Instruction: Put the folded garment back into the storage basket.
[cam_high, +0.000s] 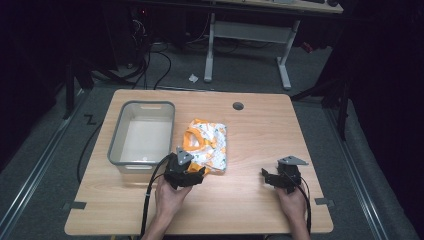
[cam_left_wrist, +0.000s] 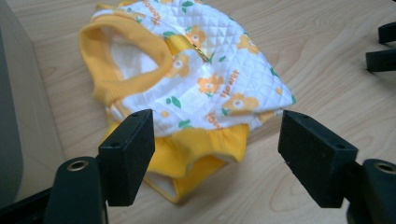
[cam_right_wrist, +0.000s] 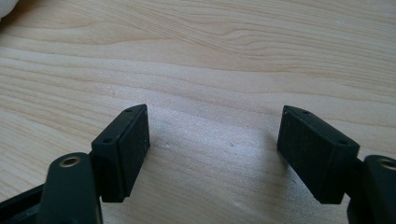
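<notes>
A folded quilted garment (cam_high: 206, 145), white with orange flowers and yellow ribbed trim, lies in the middle of the wooden table (cam_high: 250, 195). My left gripper (cam_high: 190, 172) hovers at its near edge, jaws wide open. In the left gripper view the garment (cam_left_wrist: 201, 79) lies just beyond the open left gripper (cam_left_wrist: 217, 140), its yellow hem under the gap, and no pad presses it. My right gripper (cam_high: 272, 179) is at the table's right, apart from the garment. In the right gripper view the right gripper (cam_right_wrist: 215, 135) is open over bare wood.
A grey plastic bin (cam_high: 142, 135), with nothing inside, stands left of the garment; its wall (cam_left_wrist: 11, 121) shows at the left of the left gripper view. A round cable hole (cam_high: 238, 106) is near the far edge. Another desk's legs (cam_high: 285, 60) and cables lie beyond.
</notes>
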